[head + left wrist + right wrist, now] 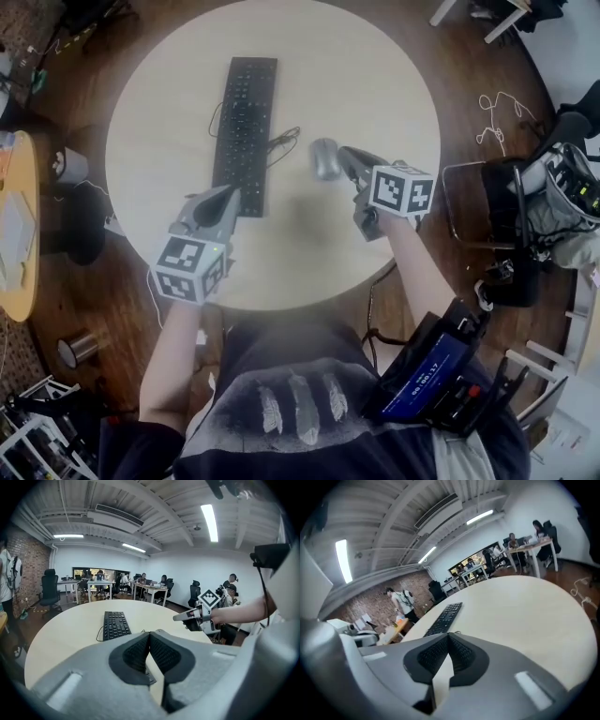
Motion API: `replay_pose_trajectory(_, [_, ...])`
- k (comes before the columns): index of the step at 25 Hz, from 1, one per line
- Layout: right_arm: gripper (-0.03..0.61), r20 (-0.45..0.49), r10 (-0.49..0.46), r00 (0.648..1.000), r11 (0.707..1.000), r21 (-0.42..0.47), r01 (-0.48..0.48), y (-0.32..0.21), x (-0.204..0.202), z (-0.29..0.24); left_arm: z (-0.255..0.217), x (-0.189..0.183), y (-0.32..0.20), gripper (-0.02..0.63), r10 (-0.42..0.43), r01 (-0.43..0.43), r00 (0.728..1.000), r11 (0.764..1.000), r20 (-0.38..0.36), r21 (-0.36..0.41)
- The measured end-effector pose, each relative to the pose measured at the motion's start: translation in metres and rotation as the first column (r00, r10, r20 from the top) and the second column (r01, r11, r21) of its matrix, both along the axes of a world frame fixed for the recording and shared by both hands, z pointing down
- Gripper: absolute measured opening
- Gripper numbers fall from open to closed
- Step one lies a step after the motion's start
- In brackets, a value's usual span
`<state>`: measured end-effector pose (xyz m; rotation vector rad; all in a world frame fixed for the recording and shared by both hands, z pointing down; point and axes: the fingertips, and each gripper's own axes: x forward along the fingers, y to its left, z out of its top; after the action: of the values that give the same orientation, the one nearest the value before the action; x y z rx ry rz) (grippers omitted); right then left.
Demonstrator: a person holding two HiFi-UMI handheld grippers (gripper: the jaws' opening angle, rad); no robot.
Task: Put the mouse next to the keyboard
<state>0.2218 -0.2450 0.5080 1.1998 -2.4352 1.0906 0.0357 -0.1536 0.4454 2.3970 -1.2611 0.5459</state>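
Note:
A black keyboard point(245, 131) lies lengthwise on the left half of the round white table point(375, 56). To its right, a hand's width away, sits a grey mouse point(324, 157). My right gripper point(345, 156) points at the mouse from the right, its tips right beside it, and its pads are pressed together with nothing between them point(449, 639). The right gripper view shows the keyboard point(444, 618) but not the mouse. My left gripper point(230, 191) hovers at the keyboard's near end, jaws shut and empty point(150, 637). The left gripper view shows the keyboard point(115, 624) and the right gripper point(180, 617).
A thin cable point(284, 141) loops between keyboard and mouse. A wooden side table point(19, 234) stands at left, and a metal cylinder point(78, 348) stands on the floor. A chair with gear point(525, 216) is at right. Desks, chairs and people fill the office behind.

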Motion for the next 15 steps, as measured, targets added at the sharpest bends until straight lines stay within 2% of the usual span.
replay_pose_trajectory(2, [0.0, 0.075, -0.039, 0.996, 0.999, 0.005, 0.039, 0.014, -0.003, -0.016, -0.006, 0.003, 0.004, 0.0, 0.003, -0.003, 1.0, 1.0, 0.005, 0.014])
replay_pose_trajectory(7, [0.0, 0.089, -0.135, 0.987, 0.986, 0.114, 0.125, 0.045, -0.001, -0.048, -0.025, 0.016, 0.011, 0.0, 0.044, -0.046, 0.999, 0.996, 0.032, 0.073])
replay_pose_trajectory(9, [0.0, 0.125, -0.204, 0.971, 0.969, 0.166, 0.182, 0.062, -0.008, -0.067, -0.039, 0.017, 0.012, 0.0, 0.051, -0.056, 0.998, 0.993, 0.042, 0.103])
replay_pose_trajectory(12, [0.0, 0.181, -0.325, 0.928, 0.932, 0.229, 0.281, 0.089, -0.022, -0.093, -0.068, 0.019, 0.014, 0.0, 0.045, -0.047, 0.999, 0.986, 0.021, 0.162])
replay_pose_trajectory(15, [0.0, 0.168, -0.406, 0.898, 0.896, 0.267, 0.355, 0.109, -0.032, -0.105, -0.089, 0.03, 0.023, 0.0, 0.077, -0.075, 0.997, 0.977, -0.002, 0.202])
